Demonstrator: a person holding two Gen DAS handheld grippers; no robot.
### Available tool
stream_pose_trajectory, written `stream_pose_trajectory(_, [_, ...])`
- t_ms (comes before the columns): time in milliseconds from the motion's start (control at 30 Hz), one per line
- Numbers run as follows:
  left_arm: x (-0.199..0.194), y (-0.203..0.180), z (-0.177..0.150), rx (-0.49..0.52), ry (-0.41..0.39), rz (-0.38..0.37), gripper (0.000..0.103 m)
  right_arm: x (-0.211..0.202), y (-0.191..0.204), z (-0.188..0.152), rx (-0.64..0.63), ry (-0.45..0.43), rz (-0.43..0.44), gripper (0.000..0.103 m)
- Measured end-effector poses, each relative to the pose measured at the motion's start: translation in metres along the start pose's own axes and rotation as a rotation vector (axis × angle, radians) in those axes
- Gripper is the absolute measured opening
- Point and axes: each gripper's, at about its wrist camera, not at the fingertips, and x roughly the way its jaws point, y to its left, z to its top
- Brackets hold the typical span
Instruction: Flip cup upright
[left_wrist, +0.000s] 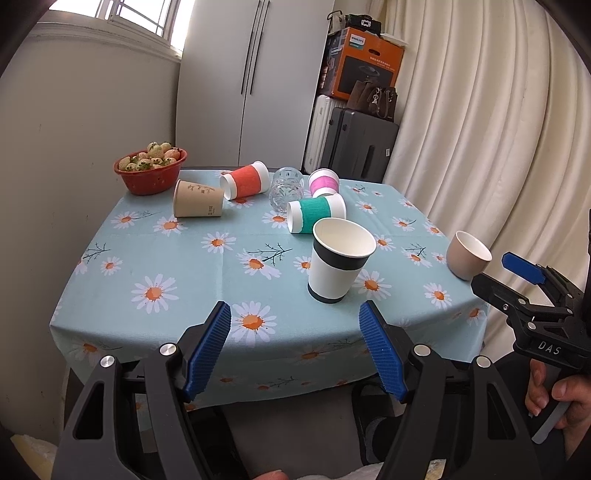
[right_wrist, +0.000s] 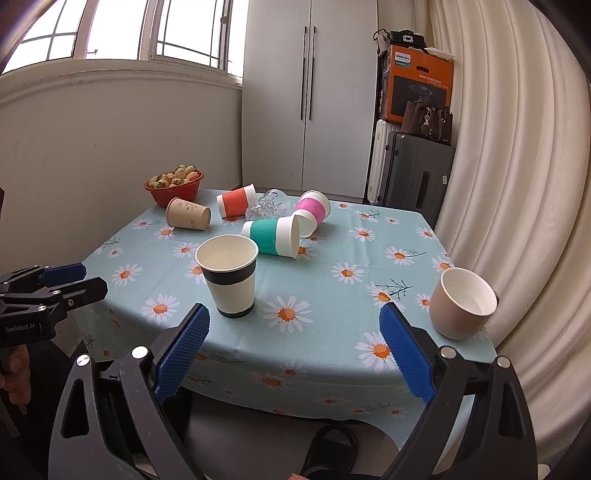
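white paper cup (left_wrist: 340, 258) with dark bands, upright; left tool (left_wrist: 295, 350) and right tool (right_wrist: 293, 354) wide, empty

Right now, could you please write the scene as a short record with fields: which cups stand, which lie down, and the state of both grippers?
upright cups: black-banded paper cup; beige cup
cups on their side: teal-sleeved cup; pink-sleeved cup; orange-sleeved cup; brown paper cup; clear glass
other item: red bowl of strawberries
surface: daisy tablecloth
left gripper: open, empty, at near edge
right gripper: open, empty, at near edge
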Motion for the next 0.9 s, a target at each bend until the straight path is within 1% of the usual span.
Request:
stream_pose_trajectory(533, [0.0053, -0.0082, -0.0008, 0.026, 0.009, 0.011, 0.071, 0.0032, 0.0024, -0.0003, 0.0, 0.013, 0.017, 0.092])
stream_pose_trajectory(900, [0.0061, -0.0049, -0.0013, 0.012, 0.012, 0.014, 0.071, 0.0038, 0.003, -0.0007, 0.0, 0.015, 0.015, 0.092])
